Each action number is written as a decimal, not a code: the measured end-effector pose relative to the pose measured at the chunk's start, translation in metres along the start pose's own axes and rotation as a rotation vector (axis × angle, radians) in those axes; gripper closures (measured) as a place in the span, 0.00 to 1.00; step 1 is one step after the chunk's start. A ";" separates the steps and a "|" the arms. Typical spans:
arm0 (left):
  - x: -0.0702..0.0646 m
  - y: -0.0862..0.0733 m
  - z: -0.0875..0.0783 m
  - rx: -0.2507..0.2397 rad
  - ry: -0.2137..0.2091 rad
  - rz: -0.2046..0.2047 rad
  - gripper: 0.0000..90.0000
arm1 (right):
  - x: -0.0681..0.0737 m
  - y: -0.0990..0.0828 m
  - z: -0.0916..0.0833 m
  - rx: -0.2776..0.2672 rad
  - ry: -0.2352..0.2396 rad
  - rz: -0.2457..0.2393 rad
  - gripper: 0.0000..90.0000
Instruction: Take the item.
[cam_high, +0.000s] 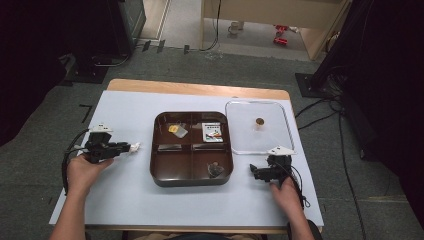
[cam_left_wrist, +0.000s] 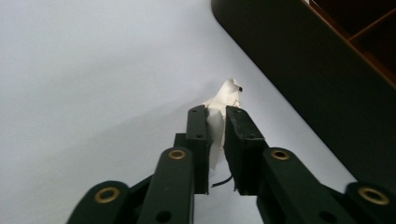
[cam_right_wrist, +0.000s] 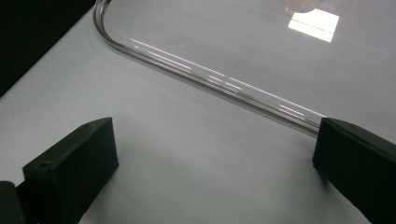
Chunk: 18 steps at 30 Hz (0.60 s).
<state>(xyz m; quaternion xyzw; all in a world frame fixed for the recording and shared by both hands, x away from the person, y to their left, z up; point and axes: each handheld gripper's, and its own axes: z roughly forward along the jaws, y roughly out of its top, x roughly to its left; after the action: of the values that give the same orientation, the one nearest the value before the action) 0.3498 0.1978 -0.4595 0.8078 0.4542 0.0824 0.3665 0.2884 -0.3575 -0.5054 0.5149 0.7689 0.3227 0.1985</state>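
On the white table cover (cam_high: 125, 200), a brown compartment tray (cam_high: 191, 175) sits mid-table with a clear lid (cam_high: 285, 135) just beside it, to its right. Left of the tray, the left gripper (cam_high: 131, 147) pinches a small white paper scrap (cam_left_wrist: 225, 98) between its jaws — low over the cover. Near the lid's front edge, the right gripper (cam_high: 253, 170) has its jaws spread wide — nothing between them.

A white-topped table (cam_high: 150, 200) bears a brown compartment tray (cam_high: 192, 176) and, just beside it, a clear lid (cam_high: 285, 131)
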 end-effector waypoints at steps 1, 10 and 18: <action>0.000 0.000 0.000 -0.002 0.000 -0.002 0.85 | 0.000 0.000 0.000 0.000 0.000 0.000 0.00; -0.001 0.000 -0.008 -0.029 0.043 -0.001 0.56 | 0.000 0.000 0.000 0.000 0.000 0.000 0.00; 0.004 -0.003 -0.016 -0.050 0.058 -0.025 0.49 | 0.000 0.000 0.000 0.000 0.000 0.000 0.00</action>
<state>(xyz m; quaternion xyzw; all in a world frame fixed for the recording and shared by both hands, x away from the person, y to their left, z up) 0.3427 0.2108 -0.4506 0.7900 0.4725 0.1127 0.3742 0.2884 -0.3575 -0.5054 0.5149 0.7690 0.3227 0.1986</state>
